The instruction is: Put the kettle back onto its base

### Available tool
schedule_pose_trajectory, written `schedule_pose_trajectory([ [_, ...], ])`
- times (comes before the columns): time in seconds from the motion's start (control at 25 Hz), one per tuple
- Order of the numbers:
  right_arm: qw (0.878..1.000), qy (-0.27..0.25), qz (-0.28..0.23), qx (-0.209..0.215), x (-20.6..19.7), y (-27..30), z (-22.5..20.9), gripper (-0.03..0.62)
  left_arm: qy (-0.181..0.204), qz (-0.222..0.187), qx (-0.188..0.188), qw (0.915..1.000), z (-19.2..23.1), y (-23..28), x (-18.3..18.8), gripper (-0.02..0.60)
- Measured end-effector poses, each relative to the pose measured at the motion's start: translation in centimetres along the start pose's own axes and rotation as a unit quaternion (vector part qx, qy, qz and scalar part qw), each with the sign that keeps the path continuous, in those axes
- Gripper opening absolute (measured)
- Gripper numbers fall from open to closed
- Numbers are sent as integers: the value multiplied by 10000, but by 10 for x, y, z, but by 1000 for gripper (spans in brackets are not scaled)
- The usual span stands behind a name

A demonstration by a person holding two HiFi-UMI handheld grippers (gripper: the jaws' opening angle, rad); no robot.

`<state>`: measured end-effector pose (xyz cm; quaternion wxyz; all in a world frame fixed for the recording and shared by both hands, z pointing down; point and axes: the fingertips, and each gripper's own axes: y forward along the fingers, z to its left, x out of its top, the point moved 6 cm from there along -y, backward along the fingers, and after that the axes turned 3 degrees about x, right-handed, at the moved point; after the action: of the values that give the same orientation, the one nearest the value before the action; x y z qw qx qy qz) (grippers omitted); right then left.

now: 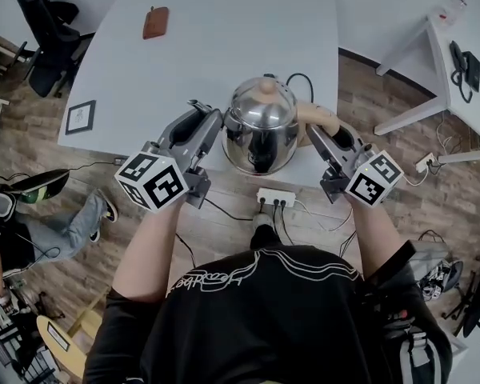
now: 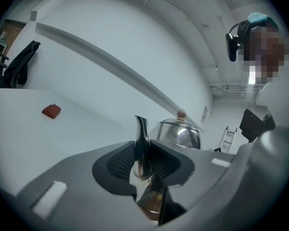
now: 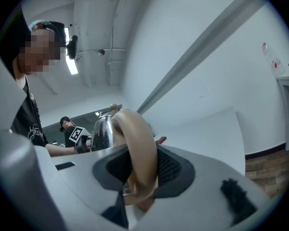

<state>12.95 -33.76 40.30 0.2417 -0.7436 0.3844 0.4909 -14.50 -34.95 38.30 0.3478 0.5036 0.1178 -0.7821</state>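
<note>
The round polished steel kettle [image 1: 260,126] with a tan knob is held over the near edge of the white table [image 1: 224,30], gripped from both sides. The left gripper [image 2: 143,159] is clamped on the thin curved spout [image 2: 141,138], and the right gripper [image 3: 140,170] pinches the thick tan loop handle [image 3: 137,138]. No base shows, so it is probably hidden beneath the kettle. The slick spout could slide between the pads and tilt the kettle, and lowering blind so near the table's edge could miss the base

My left claw [image 2: 143,161] hides the foot of the kettle [image 2: 180,134] spout [image 2: 141,136]; my right claw [image 3: 137,172] hides the lower end of its handle [image 3: 139,134].
</note>
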Motion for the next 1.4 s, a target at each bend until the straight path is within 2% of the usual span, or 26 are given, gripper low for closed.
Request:
schedule_pose_trajectory([
  [0.28, 9987, -449, 221, 98, -6, 17, -20, 107, 451, -255, -111, 9986, 23, 19, -5, 104],
  [0.56, 9945, -941, 439, 109, -16, 32, -29, 104, 525, -440, -207, 9974, 47, 26, -20, 104],
  [0.84, 9920, -1159, 498, 31, -31, 36, -34, 103, 615, -492, -179, 9967, 59, 29, -34, 104],
  [1.4, 9907, -1228, 580, -94, -48, 35, -37, 103, 543, -411, -101, 9976, 67, 32, -50, 103],
])
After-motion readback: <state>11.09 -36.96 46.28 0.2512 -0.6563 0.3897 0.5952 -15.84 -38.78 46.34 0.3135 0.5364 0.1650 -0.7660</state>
